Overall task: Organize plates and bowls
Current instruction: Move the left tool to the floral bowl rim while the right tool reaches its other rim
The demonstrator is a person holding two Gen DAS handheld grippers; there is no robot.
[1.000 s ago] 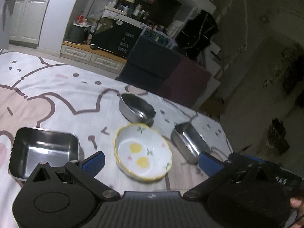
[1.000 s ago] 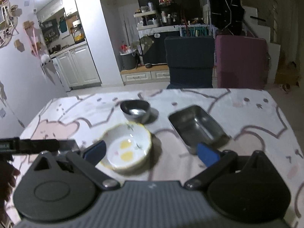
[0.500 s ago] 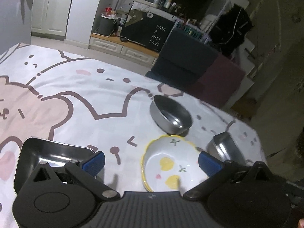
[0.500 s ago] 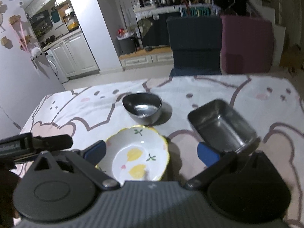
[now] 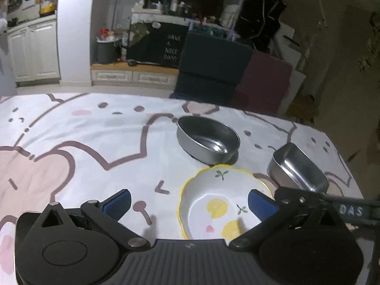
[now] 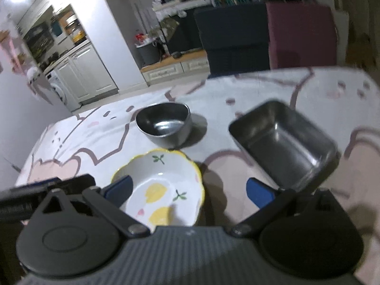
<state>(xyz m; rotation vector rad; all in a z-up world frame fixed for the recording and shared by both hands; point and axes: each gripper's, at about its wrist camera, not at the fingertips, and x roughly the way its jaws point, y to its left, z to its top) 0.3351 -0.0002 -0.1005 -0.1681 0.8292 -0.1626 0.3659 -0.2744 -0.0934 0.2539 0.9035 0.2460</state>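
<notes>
Both wide open and holding nothing: left gripper and right gripper, each hovering just short of the scalloped lemon bowl, right gripper's left finger over its near rim. Just past that, round steel bowl, nearly touching it. Off to the right gripper's right, rectangular steel tray on the tabletop. Probably going for the ceramic one; thin wavy rim could slip out, or a clumsy nudge knock it into the steel bowl.

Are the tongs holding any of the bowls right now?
No. Both the left tongs and the right tongs are open and hold nothing; the white lemon-patterned ceramic bowl just sits on the table.
</notes>
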